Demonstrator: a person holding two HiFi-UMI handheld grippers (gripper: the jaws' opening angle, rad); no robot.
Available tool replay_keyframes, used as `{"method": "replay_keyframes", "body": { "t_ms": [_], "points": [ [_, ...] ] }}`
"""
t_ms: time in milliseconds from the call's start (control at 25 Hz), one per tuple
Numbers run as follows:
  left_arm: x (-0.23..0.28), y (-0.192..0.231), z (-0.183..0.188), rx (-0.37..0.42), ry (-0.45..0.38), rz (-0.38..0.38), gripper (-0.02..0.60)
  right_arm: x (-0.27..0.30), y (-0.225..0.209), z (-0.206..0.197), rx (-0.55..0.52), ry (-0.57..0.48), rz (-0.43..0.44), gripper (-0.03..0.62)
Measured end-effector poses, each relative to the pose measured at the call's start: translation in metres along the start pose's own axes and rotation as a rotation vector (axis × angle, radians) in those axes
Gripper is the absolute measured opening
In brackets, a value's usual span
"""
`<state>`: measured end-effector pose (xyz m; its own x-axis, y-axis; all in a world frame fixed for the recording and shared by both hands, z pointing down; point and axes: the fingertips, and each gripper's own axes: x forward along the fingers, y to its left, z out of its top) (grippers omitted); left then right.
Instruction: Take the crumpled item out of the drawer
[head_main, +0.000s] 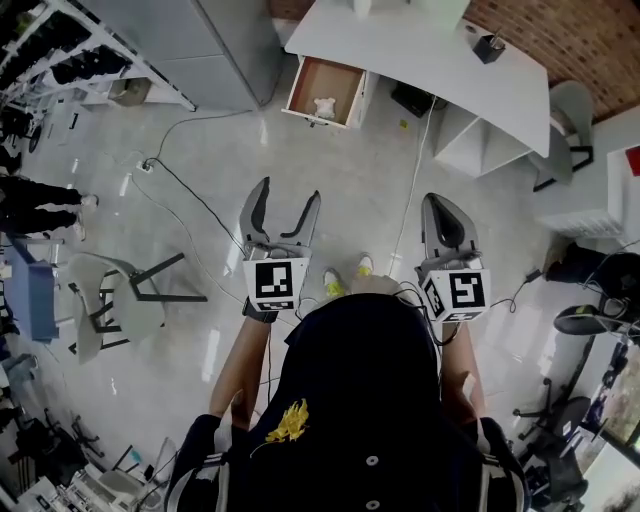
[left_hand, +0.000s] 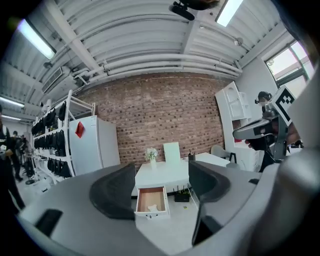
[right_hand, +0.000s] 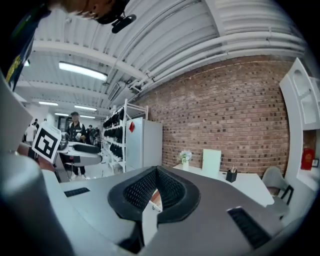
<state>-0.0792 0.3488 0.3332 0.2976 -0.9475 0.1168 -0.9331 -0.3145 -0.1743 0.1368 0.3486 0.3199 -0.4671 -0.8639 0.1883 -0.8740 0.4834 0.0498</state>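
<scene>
The wooden drawer stands pulled out of the white desk, far ahead of me on the other side of the floor. A small white crumpled item lies inside it. The left gripper view frames the drawer and the crumpled item between its jaws, at a distance. My left gripper is held at chest height, open, with nothing in it. My right gripper is beside it, shut and empty; its pads meet in the right gripper view.
A grey chair stands on the floor to my left, and cables trail across the tiles toward the desk. A pen holder sits on the desk. An office chair is at the right. A person stands far left.
</scene>
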Motion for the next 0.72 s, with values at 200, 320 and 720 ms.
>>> {"method": "replay_keyframes", "body": {
  "t_ms": [200, 320, 720],
  "points": [
    [-0.01, 0.001, 0.007, 0.026, -0.03, -0.025, 0.341, -0.009, 0.007, -0.004, 0.045, 0.004, -0.026, 0.026],
    [-0.014, 0.002, 0.006, 0.026, -0.031, -0.03, 0.341, -0.016, 0.011, -0.012, 0.033, 0.027, -0.029, 0.026],
    [-0.036, 0.023, -0.004, -0.006, -0.036, -0.046, 0.339, -0.026, 0.04, -0.011, 0.022, 0.048, -0.047, 0.026]
  ]
}}
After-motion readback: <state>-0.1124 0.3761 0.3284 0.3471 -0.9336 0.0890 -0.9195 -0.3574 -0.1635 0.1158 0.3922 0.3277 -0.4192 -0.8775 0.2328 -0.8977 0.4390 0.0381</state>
